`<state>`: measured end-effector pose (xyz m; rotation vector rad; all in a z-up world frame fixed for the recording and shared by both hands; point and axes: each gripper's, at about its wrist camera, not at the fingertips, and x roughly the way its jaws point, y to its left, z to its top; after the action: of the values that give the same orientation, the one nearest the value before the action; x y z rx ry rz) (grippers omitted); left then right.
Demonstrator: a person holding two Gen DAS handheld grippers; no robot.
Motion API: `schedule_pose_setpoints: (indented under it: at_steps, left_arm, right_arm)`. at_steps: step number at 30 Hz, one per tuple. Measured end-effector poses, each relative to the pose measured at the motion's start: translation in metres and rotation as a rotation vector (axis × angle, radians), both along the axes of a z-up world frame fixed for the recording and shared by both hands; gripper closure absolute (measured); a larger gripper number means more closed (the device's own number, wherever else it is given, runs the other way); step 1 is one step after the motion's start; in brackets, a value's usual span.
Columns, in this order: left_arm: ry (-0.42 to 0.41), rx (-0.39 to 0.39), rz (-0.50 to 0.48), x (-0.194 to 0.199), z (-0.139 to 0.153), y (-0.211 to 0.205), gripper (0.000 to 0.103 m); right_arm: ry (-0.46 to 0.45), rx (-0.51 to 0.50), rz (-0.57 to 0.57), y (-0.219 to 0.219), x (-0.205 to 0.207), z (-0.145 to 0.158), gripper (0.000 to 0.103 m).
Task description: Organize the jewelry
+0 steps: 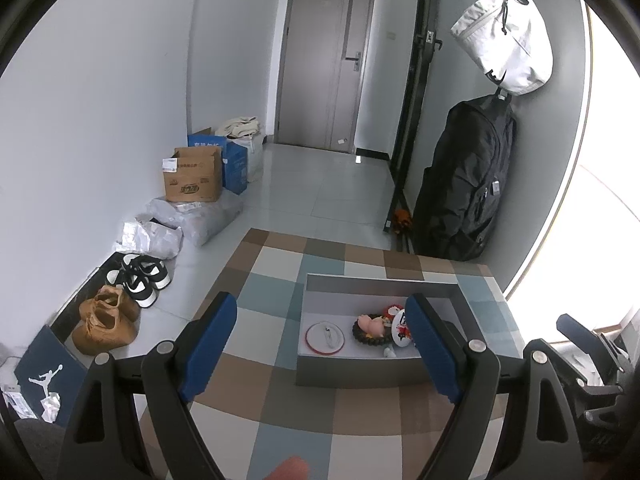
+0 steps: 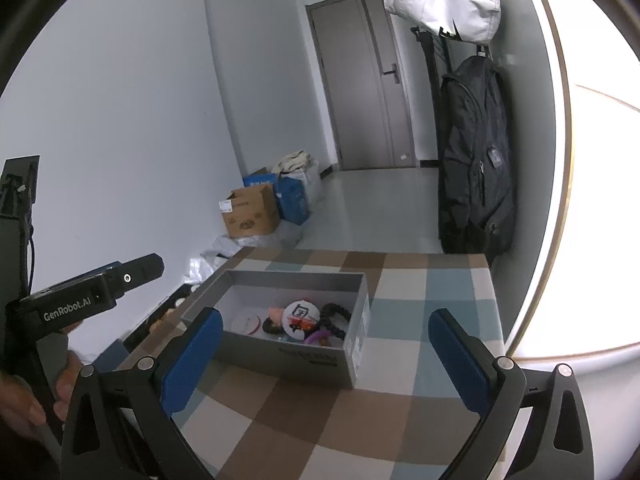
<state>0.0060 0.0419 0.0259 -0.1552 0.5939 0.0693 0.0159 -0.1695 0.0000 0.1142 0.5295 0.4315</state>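
Note:
A grey open box [image 1: 360, 374] [image 2: 280, 354] stands on the checkered tablecloth [image 1: 260, 320] [image 2: 420, 320]. Inside lie a red-rimmed white disc [image 1: 325, 336] [image 2: 246, 323], a dark bead bracelet [image 1: 370, 338] [image 2: 334, 316], a pink piece [image 1: 370, 324], a round white badge [image 1: 400, 326] [image 2: 301, 316] and a purple piece [image 2: 316, 336]. My left gripper [image 1: 324, 344] is open and empty above the table, just before the box. My right gripper [image 2: 324, 354] is open and empty, hovering over the box's near side.
Shoes [image 1: 108, 320], plastic bags [image 1: 188, 220] and cardboard boxes [image 1: 194, 176] line the floor at the left wall. A black backpack [image 1: 464, 184] and a white bag [image 1: 508, 40] hang at the right. The left hand-held unit [image 2: 92, 292] shows at the left.

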Motion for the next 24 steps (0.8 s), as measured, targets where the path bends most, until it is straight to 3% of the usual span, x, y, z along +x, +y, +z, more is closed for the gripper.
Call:
schedule_pose_setpoints:
  at_steps: [24]
  left_arm:
    - [0.004,-0.011,-0.028,0.0025,-0.0019,-0.0029,0.020]
  right_arm:
    - [0.017,-0.010,0.003,0.0004,0.0026,-0.0058,0.000]
